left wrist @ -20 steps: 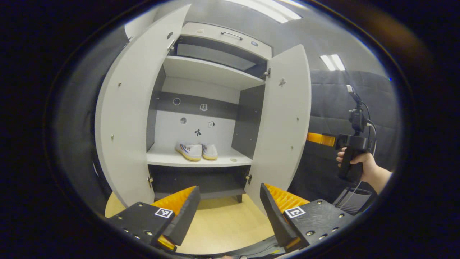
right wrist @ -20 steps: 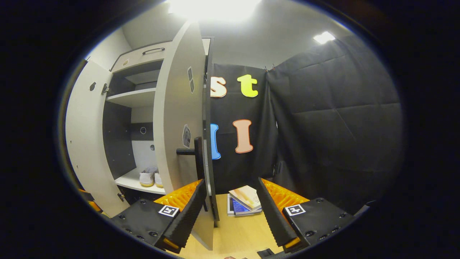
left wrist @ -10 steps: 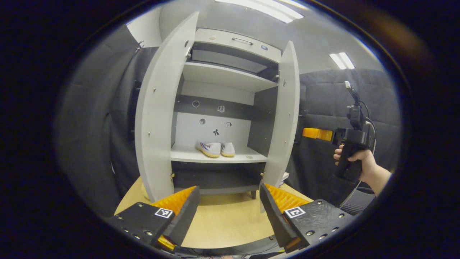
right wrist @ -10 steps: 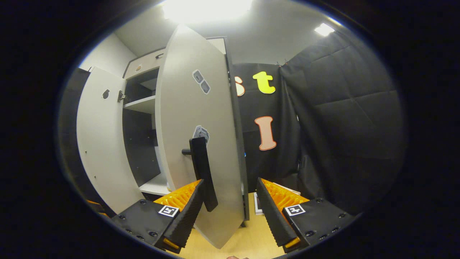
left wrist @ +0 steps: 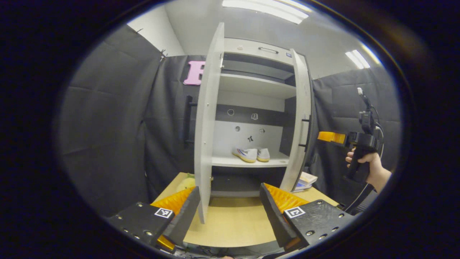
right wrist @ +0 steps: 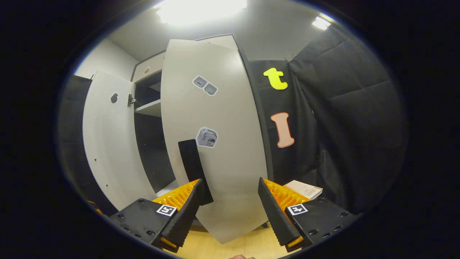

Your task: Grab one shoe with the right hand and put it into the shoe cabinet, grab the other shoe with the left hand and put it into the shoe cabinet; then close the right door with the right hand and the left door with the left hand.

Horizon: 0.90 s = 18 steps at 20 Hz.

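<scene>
right door (right wrist: 222, 144): straight ahead of my right claw (right wrist: 230, 212), handle (right wrist: 192, 169) by its left finger
claws: both open, empty
shoes (left wrist: 251, 154): shelved

Black quilted cloth (left wrist: 107, 118) is hanging around the booth as its wall. Ceiling light panels (left wrist: 266, 6) are glowing overhead against a pale ceiling. A light wooden surface (left wrist: 233, 223) is lying below, with stacked books (left wrist: 305, 179) resting near the cloth.

text: none legible | door stickers (right wrist: 207, 137): too small to read
</scene>
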Tool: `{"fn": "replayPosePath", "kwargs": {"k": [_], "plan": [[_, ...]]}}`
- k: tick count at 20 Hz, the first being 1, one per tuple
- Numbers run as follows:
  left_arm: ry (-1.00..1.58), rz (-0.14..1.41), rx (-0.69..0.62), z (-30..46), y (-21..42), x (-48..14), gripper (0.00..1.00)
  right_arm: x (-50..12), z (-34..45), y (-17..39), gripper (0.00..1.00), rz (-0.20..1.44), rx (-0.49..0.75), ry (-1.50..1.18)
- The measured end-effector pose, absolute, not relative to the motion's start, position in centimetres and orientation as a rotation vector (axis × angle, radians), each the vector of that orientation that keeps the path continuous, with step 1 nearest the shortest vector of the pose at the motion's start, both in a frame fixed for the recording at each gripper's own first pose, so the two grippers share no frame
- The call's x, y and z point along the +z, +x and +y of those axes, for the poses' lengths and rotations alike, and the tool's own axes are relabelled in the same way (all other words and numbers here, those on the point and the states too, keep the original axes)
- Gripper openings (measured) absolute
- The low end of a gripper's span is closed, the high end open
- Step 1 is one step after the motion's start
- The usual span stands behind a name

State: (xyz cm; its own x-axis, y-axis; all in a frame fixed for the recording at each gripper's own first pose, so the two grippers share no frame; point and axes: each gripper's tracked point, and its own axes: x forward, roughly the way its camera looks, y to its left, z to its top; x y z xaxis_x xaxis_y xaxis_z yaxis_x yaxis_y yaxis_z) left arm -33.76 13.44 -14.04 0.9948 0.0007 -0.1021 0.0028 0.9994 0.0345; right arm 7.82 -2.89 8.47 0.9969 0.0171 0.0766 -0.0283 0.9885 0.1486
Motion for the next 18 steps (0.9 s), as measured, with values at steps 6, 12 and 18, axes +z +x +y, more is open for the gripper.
{"fn": "replayPosePath", "kwargs": {"k": [6, 12, 18], "plan": [[0.06, 0.041, 0.148, 22.6, -32.0, -10.3, 0.96, 6.2, -4.9, 6.3, 0.98, -0.038, -0.046, 0.21], [0.04, -0.015, 0.136, 27.7, -27.1, -6.6, 0.94, 1.9, -9.4, 1.7, 0.98, 0.04, -0.192, 0.067], [0.102, -0.041, 0.076, 28.6, -21.1, -3.9, 0.95, -0.5, -12.7, -2.5, 0.98, 0.074, -0.35, 0.099]]}}
